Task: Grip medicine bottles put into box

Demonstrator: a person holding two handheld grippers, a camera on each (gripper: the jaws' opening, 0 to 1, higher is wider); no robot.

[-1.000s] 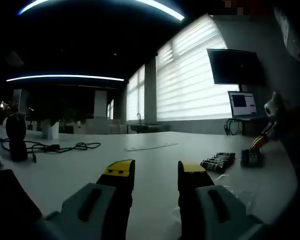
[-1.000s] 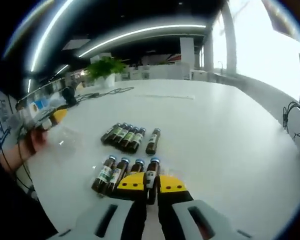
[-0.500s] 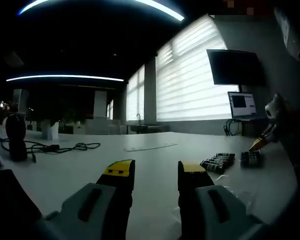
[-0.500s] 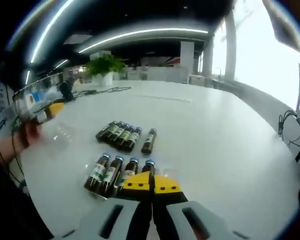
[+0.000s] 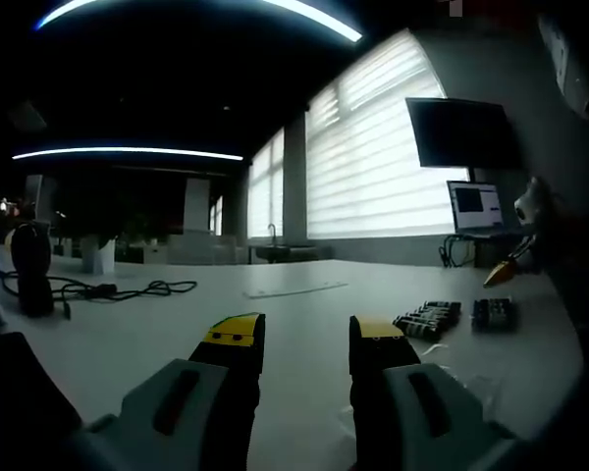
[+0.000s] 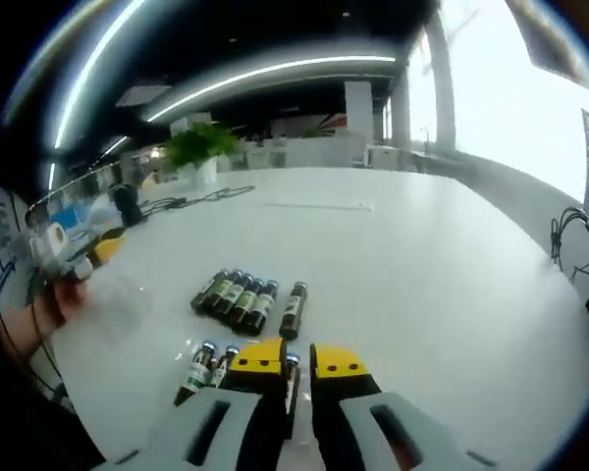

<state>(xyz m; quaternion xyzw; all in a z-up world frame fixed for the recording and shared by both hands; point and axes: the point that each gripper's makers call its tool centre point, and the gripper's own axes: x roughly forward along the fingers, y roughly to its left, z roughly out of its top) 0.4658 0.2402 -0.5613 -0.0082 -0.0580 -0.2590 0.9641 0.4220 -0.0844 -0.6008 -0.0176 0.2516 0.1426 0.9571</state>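
- Nothing much has shifted in the left gripper view: left gripper [image 5: 307, 339] hangs open and empty above the table [image 5: 128, 324]; bottles [image 5: 429, 319] lie far right.
- Right gripper view: right gripper [image 6: 296, 361] has parted slightly and straddles a near-row bottle [image 6: 291, 370], apparently not yet clamped. A skewed closure could knock neighbours [image 6: 198, 368] rolling.

White table [image 5: 304, 314], black cable [image 5: 118, 288] (coiled), potted plant [image 6: 198, 149], wall monitor [image 5: 461, 130].

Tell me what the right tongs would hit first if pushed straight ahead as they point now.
Probably the single bottle lying apart beside the row of bottles, just ahead of the right tongs. Depth is unclear, so they might pass above it.
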